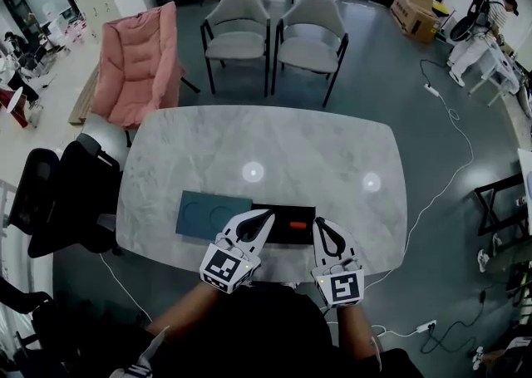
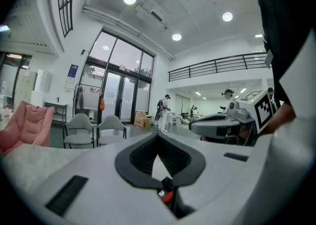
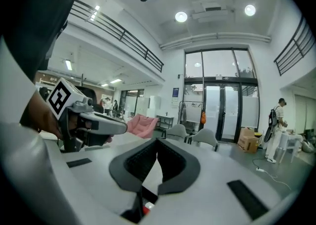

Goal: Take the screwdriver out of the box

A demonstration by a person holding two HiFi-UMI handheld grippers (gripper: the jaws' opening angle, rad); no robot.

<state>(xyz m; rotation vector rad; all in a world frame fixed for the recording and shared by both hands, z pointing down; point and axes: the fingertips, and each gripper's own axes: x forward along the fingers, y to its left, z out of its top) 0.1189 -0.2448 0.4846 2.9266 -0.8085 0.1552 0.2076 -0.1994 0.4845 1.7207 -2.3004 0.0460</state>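
My hands sit low at the near edge of the counter point(image 1: 291, 148), both tongs aimed away from me, nearly level. The left tongs point(image 1: 266, 215) and right tongs point(image 1: 321, 223) are closed and empty. Between them, one screwdriver point(image 1: 298, 224) lies crosswise in the one black box point(image 1: 278, 212); I cannot tell where its tip points. One teal lid point(image 1: 208, 212) touches the box.

- table point(image 1: 291, 144): pale marble-look top, smooth, glossy with lamp glints
- lid point(image 1: 204, 212): matt teal
- left gripper point(image 1: 264, 217): smooth white plastic shell, ribbed black pads point(image 2: 143, 155)
- armchair point(image 1: 137, 61): soft pink cloth
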